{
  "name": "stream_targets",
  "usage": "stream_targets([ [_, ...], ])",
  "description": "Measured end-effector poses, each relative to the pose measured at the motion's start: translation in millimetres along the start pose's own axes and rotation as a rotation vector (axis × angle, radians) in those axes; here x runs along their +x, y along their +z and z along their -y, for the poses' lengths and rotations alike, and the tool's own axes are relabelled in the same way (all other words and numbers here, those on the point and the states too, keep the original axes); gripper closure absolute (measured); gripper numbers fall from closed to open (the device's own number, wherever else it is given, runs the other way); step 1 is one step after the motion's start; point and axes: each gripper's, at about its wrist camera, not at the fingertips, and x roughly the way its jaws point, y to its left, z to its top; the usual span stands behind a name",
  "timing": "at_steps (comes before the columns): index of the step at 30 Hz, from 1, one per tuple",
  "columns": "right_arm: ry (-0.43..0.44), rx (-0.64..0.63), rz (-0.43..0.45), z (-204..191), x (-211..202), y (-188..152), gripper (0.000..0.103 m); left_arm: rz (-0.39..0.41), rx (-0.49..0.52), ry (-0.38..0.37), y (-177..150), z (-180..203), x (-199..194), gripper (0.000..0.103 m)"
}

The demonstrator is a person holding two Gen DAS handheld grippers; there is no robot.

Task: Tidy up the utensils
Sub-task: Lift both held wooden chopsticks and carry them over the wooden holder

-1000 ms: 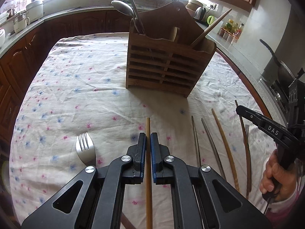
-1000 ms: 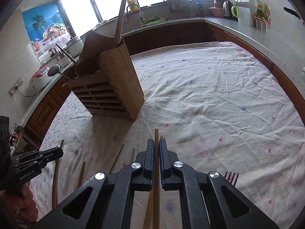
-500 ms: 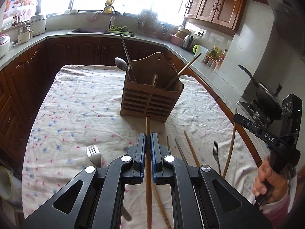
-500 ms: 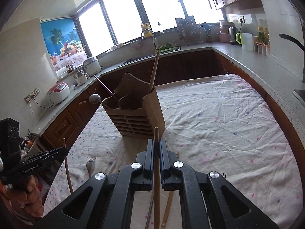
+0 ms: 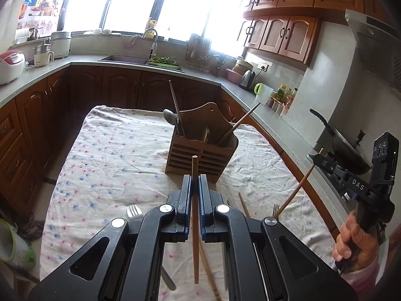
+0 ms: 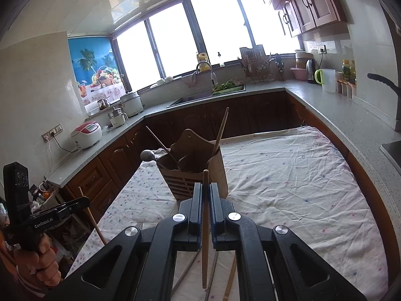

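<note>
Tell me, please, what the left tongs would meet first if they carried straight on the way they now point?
Probably the wooden utensil holder: the left tongs, shut on a wooden chopstick, aim at its slatted front. The chopstick's tip would likely touch first, though depth is hard to judge.

A wooden utensil holder (image 5: 203,150) is standing on a cloth-covered table (image 5: 112,150), with a spoon (image 5: 170,118) and chopsticks sticking up inside it. Nearer than the holder, a fork (image 5: 132,212) is lying on the cloth to its left, and another fork (image 5: 275,208) to its right. Behind the holder, a sink (image 5: 122,59) is sitting in the counter under the windows. Right of the holder, a kettle (image 5: 246,79) is standing on the counter.
</note>
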Motion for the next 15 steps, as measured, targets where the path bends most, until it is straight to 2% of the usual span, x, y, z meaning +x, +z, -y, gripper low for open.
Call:
stream_targets([
  [15, 0.026, -0.023, 0.029, -10.5, 4.2, 13.0, 0.098, 0.071, -0.018, 0.013, 20.0, -2.2, -7.2, 0.099],
])
